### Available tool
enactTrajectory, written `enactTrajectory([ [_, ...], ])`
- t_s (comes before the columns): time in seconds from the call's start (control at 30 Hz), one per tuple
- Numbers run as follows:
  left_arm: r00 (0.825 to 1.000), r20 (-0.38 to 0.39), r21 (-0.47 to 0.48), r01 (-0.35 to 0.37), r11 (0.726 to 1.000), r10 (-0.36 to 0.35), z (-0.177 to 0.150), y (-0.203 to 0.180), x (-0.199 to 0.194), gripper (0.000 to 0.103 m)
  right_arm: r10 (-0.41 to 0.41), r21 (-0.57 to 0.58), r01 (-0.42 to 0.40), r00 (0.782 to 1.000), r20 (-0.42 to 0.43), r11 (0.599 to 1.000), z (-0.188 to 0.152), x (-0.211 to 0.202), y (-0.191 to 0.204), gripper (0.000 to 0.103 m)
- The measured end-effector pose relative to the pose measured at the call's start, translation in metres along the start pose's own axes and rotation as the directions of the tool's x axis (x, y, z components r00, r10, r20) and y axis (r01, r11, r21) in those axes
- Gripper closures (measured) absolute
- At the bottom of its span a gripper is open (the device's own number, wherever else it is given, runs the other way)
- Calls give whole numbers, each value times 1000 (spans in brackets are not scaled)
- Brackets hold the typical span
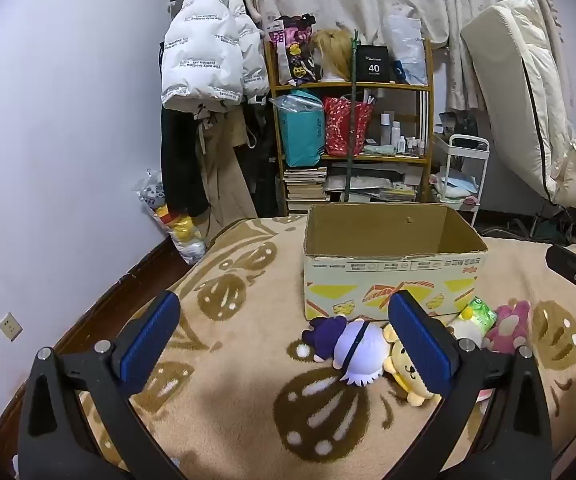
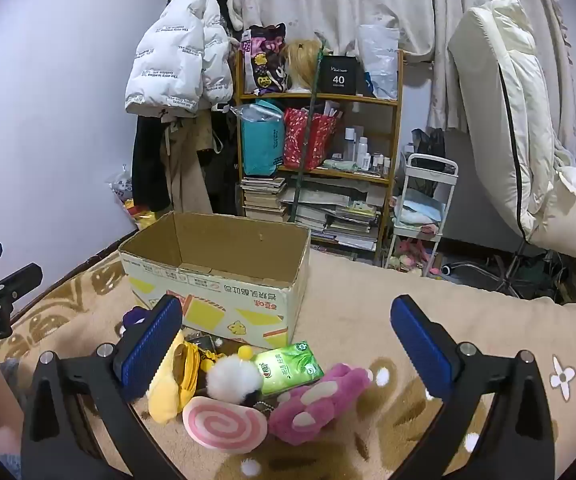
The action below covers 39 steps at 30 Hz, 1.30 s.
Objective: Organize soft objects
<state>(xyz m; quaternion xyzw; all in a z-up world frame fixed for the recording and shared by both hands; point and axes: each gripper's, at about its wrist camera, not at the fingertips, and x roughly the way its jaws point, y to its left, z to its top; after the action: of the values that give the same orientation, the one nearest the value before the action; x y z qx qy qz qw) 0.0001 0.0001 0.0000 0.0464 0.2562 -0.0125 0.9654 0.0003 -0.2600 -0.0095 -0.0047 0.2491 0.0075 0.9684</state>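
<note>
Blue-padded right gripper (image 2: 286, 340) and left gripper (image 1: 284, 338) both hover spread wide, holding nothing, above soft toys on the beige patterned blanket (image 2: 368, 300).
Pink swirl cushion (image 2: 224, 426) lies nearest, touching the pink plush (image 2: 316, 404); green tissue pack (image 2: 290, 366) carries unreadable print; yellow plush (image 2: 172, 380) sits half hidden behind a finger; purple-and-white doll (image 1: 352, 348) rests before the open cardboard box (image 2: 216, 276); black shelf box (image 2: 338, 76) reads "40".

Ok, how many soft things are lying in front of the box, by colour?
Purple and white cloth doll: 1
Yellow plush bear: 1
White fluffy pompom plush: 1
Green soft tissue pack: 1
Pink plush bear: 1
Pink swirl round cushion: 1
Total: 6
</note>
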Motion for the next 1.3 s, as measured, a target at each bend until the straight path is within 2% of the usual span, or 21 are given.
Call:
enactTrajectory([
  [1.3,1000,11,11,-13,1000,13,2,7,3,0,-1,-2,1,1000,-5,1000,-1,2,-1,0],
])
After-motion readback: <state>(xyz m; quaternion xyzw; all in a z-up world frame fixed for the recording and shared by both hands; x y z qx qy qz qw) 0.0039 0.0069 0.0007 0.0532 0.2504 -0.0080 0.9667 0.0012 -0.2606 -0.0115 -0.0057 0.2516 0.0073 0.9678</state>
